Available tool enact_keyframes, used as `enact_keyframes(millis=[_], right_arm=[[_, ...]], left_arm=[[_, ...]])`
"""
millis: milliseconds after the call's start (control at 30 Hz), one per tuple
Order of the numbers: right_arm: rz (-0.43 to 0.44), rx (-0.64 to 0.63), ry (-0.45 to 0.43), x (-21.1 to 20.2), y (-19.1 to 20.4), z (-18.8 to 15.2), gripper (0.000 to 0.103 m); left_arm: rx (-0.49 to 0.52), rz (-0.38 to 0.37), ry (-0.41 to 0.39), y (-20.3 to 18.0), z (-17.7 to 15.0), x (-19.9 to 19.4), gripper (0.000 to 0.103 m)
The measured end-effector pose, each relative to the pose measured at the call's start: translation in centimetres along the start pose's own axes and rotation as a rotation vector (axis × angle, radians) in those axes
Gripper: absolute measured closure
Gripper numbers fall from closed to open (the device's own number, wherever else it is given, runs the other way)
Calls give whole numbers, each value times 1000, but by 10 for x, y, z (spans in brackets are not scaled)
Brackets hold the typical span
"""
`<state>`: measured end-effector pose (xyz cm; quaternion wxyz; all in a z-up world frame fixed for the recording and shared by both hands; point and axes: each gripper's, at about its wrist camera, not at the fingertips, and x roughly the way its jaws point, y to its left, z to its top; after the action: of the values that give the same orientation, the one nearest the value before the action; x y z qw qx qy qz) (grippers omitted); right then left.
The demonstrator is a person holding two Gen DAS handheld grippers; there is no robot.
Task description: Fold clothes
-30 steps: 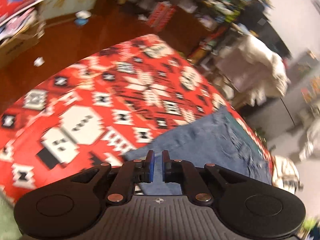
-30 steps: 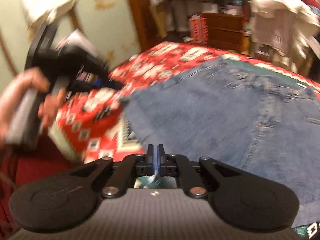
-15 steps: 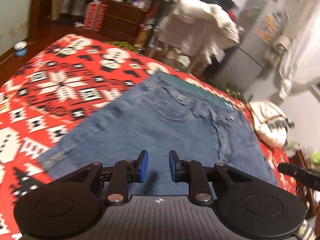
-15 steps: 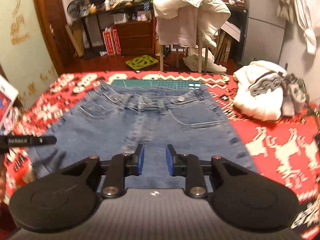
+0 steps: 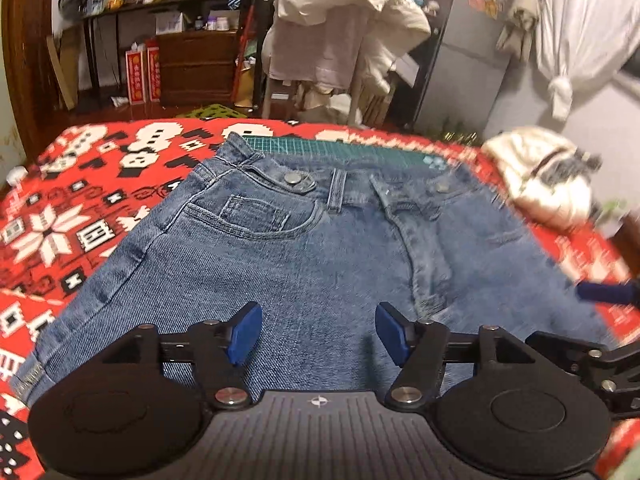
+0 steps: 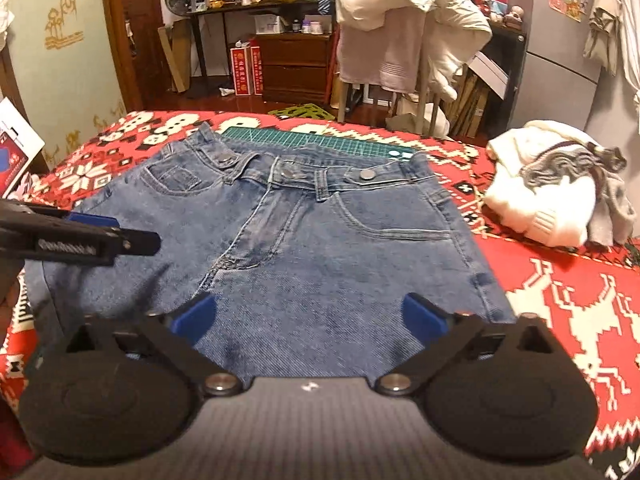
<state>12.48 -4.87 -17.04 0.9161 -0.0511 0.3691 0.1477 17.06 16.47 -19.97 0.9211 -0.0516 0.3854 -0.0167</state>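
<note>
The denim shorts (image 6: pixel 280 236) are seen spread flat, front side up, on a surface covered with a red patterned blanket (image 6: pixel 560 296), the waistband lying at the far side over a green cutting mat (image 6: pixel 320 140). Whether that surface is a bed or a counter cannot be told. No fold is seen in the shorts, so the folding is judged to be at its very start: the garment is laid out and smoothed, and every fold is left to be made.

The left claw (image 5: pixel 318 332) is held wide apart above the near part of the shorts, with nothing between its blue pads. The right claw (image 6: pixel 308 318) is spread wider yet, also empty, over the near edge of the right leg. Neither is seen gripping cloth.

A white and grey bundle of clothing (image 6: pixel 560 188) is seen on the blanket to the right of the shorts, apart from them; it is presumably left to be folded too, though what it is made up of cannot be made out.

The near hems of both legs are hidden behind the claw bodies, so it cannot be told whether cloth is touched there. The right side of the left wrist view is blurred, and only a dark blue tip of the other claw is caught at its edge.
</note>
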Motion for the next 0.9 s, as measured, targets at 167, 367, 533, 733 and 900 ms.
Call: enact_keyframes(millis=[167, 367, 533, 733, 900], right_arm=[[-30, -42, 36, 30, 3, -5, 1], [-57, 21, 112, 51, -8, -13, 0], [-70, 43, 128, 51, -9, -17, 0], [-79, 57, 173, 43, -9, -19, 0], [-104, 125, 284, 44, -11, -11, 0]], left_arm=[[76, 45, 55, -12, -6, 14, 36], [106, 56, 78, -14, -9, 18, 20], [125, 114, 79, -20, -15, 21, 5], [72, 125, 113, -15, -13, 22, 0], [49, 136, 178, -16, -5, 26, 0]])
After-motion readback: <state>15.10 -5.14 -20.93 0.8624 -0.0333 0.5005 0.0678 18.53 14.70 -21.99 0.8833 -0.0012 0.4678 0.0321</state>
